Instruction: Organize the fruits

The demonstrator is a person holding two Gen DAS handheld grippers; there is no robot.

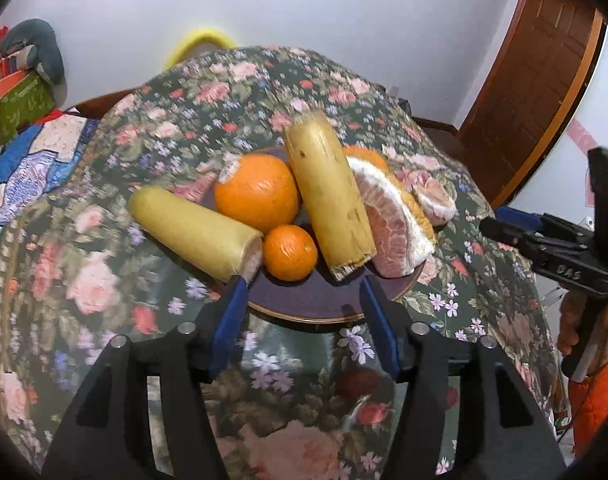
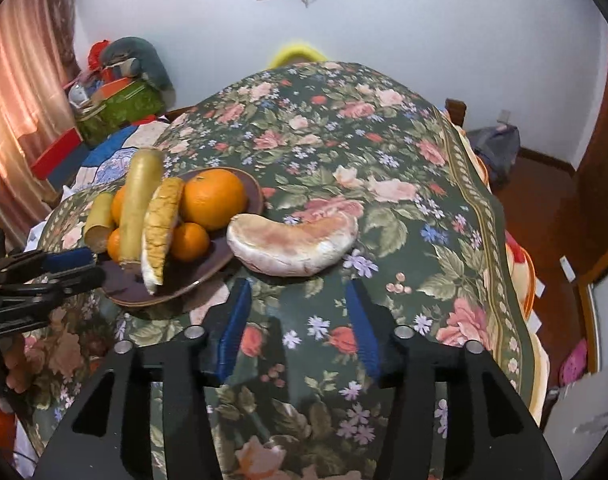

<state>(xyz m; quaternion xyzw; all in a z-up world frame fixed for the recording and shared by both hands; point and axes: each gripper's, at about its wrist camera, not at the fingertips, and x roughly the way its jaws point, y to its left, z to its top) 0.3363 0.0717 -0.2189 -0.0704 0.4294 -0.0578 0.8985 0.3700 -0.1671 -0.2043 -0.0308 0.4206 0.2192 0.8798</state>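
fruits [image 1: 258, 192] piled on plate [image 1: 316, 304]

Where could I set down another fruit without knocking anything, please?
The plate is crowded: oranges, two yellow sticks and a pomelo wedge fill it, leaving only its near rim bare. One pomelo segment lies on the tablecloth beside the plate. Free cloth lies right of and beyond that segment, up to the table's right border, and in front of it.
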